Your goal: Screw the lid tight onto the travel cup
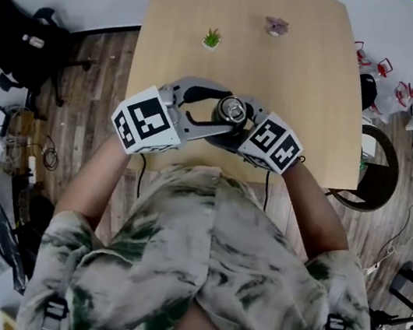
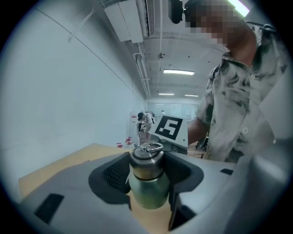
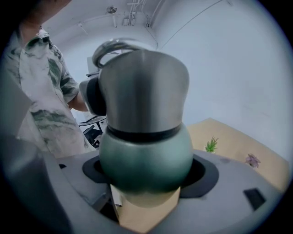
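Note:
The travel cup (image 1: 232,112) stands near the front edge of the wooden table (image 1: 309,76), straight ahead of me. It has a green body (image 3: 145,157) and a steel lid (image 2: 147,157) with a ring on top. My left gripper (image 1: 221,111) comes in from the left, its jaws closed round the cup's top at the lid. From the right comes my right gripper (image 1: 245,124), shut on the green body, which fills the gap between its jaws (image 3: 145,183). Its marker cube (image 2: 171,128) shows behind the cup in the left gripper view.
A small green plant (image 1: 211,39) and a small purple flower (image 1: 276,27) stand toward the far end of the table. A chair (image 1: 374,178) sits at the table's right side. Black office chairs and cables lie on the floor at the left.

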{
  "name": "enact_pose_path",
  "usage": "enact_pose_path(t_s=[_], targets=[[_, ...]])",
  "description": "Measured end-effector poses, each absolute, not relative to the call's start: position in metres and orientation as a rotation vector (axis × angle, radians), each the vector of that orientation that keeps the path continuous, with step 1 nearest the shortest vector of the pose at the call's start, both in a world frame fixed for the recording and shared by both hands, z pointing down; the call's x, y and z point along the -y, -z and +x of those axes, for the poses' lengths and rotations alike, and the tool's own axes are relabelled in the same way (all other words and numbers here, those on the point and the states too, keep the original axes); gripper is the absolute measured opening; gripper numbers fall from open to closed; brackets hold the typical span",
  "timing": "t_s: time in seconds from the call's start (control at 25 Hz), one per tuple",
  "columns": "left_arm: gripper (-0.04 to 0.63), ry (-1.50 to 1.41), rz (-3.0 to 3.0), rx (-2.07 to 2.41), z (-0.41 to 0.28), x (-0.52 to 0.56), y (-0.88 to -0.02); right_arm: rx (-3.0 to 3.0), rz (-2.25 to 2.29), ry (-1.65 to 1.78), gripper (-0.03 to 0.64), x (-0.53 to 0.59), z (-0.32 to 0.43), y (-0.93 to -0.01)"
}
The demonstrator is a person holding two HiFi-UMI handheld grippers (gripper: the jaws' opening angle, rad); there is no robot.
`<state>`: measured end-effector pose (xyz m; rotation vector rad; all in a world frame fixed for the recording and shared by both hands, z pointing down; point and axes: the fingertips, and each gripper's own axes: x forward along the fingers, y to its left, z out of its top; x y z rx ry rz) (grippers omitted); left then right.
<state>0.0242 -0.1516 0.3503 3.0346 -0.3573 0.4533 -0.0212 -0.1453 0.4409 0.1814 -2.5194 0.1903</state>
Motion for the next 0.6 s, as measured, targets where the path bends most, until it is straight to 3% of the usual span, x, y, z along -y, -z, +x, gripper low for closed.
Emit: enact_pose_path(t_s=[0.6], targets=[[0.256,-0.445,2.98,0.618,0.03,0.155,-0.35,2.528,0.302,-0.245,0.403,0.152,-0.019,-0.444]])
